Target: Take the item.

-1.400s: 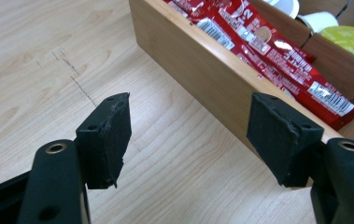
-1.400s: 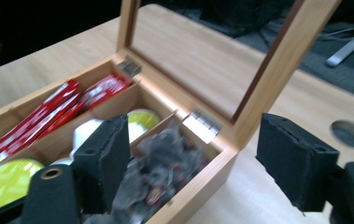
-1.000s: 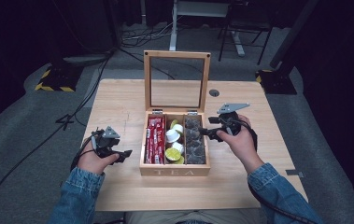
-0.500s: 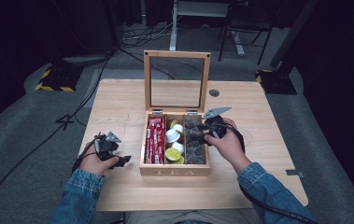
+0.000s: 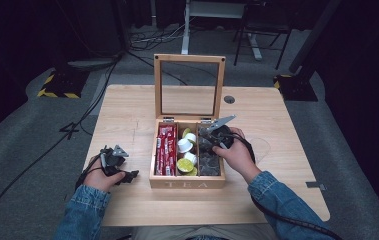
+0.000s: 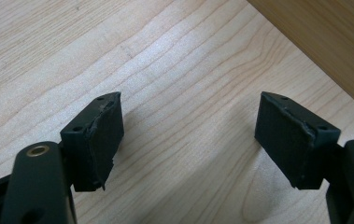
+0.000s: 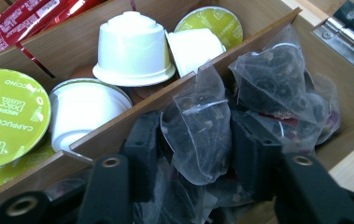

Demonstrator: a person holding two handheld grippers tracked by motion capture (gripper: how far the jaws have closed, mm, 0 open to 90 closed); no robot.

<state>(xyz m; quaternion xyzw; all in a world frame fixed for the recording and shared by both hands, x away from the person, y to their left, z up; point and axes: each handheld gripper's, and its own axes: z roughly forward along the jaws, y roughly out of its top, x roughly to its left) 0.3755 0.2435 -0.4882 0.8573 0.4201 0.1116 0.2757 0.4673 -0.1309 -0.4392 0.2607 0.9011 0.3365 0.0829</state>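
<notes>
Right gripper view: capsules (image 7: 130, 49) beside divider (image 7: 165, 100).

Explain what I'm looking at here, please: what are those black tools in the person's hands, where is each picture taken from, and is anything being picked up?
A person sits at a wooden table and holds a hand-held two-jaw gripper in each hand; there is no robot arm. The high view looks down from above the person. Each of the other two pictures comes from a camera riding on one gripper, looking along its black jaws.

On the table stands an open wooden tea box with three compartments: red sachets, Dolce Gusto cappuccino capsules and clear pyramid tea bags.

The left gripper rests open over bare table beside the box, holding nothing. The right gripper is down in the tea-bag compartment; its jaws have just been closing, with one tea bag between them and the pads at its sides.
</notes>
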